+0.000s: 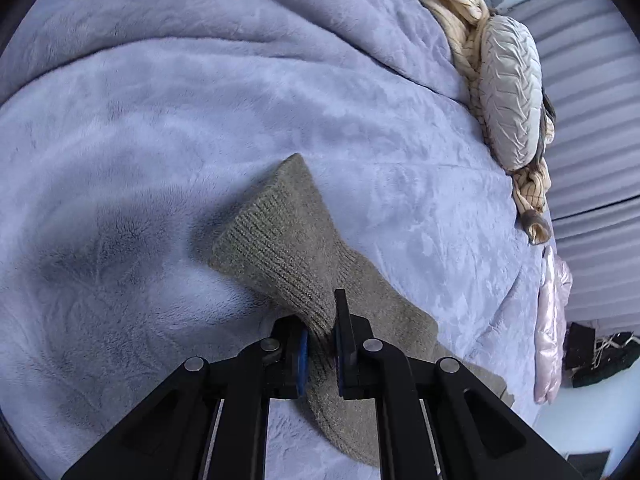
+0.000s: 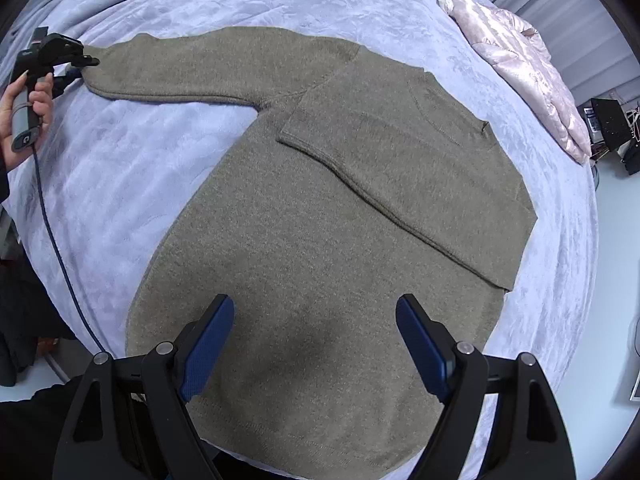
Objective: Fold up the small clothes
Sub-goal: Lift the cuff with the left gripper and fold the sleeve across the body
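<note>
An olive-green knit sweater (image 2: pixel 320 220) is lying flat across the middle of a lavender plush blanket (image 2: pixel 160 152), with one sleeve already folded over its chest and the other stretching out toward the blanket's left edge. The left gripper (image 1: pixel 320 344) is pinching that outstretched sleeve's ribbed cuff (image 1: pixel 280 236) between nearly closed jaws. The right gripper (image 2: pixel 316 344) is hovering over the sweater's hem, jaws standing wide with nothing between them. A pink padded jacket (image 2: pixel 524 68) is lying near the blanket's far right edge.
</note>
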